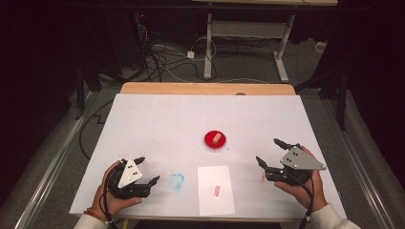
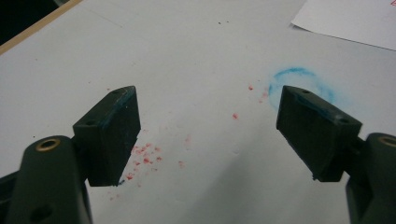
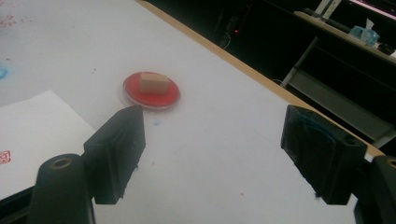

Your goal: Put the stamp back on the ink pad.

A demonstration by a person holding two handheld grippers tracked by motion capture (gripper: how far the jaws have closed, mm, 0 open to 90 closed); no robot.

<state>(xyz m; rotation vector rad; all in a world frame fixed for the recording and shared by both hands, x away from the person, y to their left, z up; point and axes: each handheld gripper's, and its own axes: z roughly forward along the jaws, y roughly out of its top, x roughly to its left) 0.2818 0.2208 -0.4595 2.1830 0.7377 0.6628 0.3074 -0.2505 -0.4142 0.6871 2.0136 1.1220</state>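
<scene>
Both grippers parked at the near table edge, jaws apart, nothing held.

Left gripper [image 1: 147,171] sits just left of a blue smudge [image 1: 176,181]; right gripper [image 1: 270,152] sits right of the white paper sheet [image 1: 215,190], which has a small red stamp mark [image 1: 217,191]. Red ink pad [image 1: 215,140] sits mid-table with a wooden stamp block [image 1: 217,138] resting on it, well apart from both grippers.

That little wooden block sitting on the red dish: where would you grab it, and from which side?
Probably from above, closing on the two long sides of the wooden block. It rests on the red ink pad, standing proud of it, so its upper half is free. The open right gripper is nearer than the left gripper.
</scene>
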